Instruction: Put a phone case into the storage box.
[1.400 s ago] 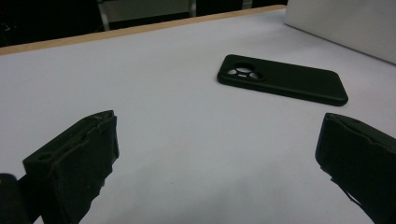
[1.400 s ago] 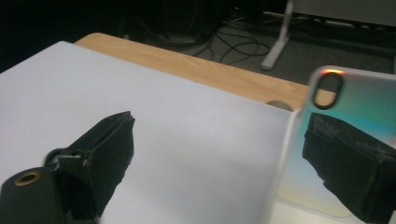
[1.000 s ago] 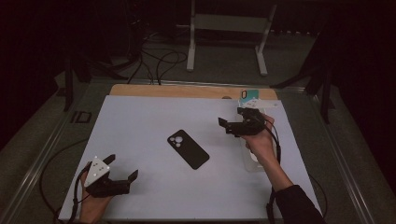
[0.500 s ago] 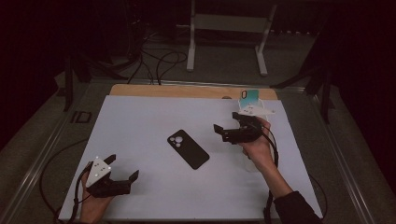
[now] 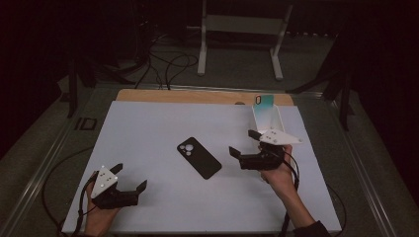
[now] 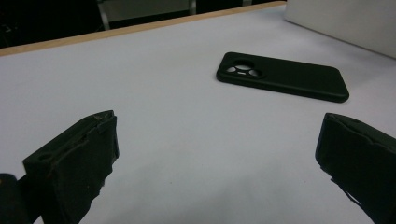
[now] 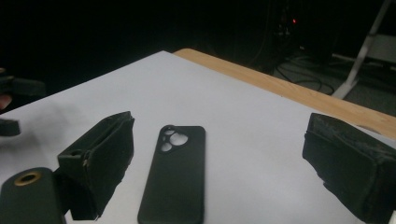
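A black phone case (image 5: pixel 199 157) lies flat near the middle of the white table top (image 5: pixel 163 128), camera cutout toward the far left. My right gripper (image 5: pixel 241 143) is open just right of the case, jaws pointing left at it, nothing between them. In the right gripper view the phone case (image 7: pixel 174 173) lies between and beyond the jaws. My left gripper (image 5: pixel 129 177) is open at the near left corner, empty; its own view has the phone case (image 6: pixel 282 76) farther off to the right.
A white open box (image 5: pixel 267 118) with a teal card (image 5: pixel 264 100) at its far end stands at the back right. A wooden strip (image 5: pixel 197 97) runs along the table's far edge. Cables and a white stand (image 5: pixel 242 29) are on the floor behind.
My right gripper has come down and left from near the box toward the phone case. The left gripper has stayed put.
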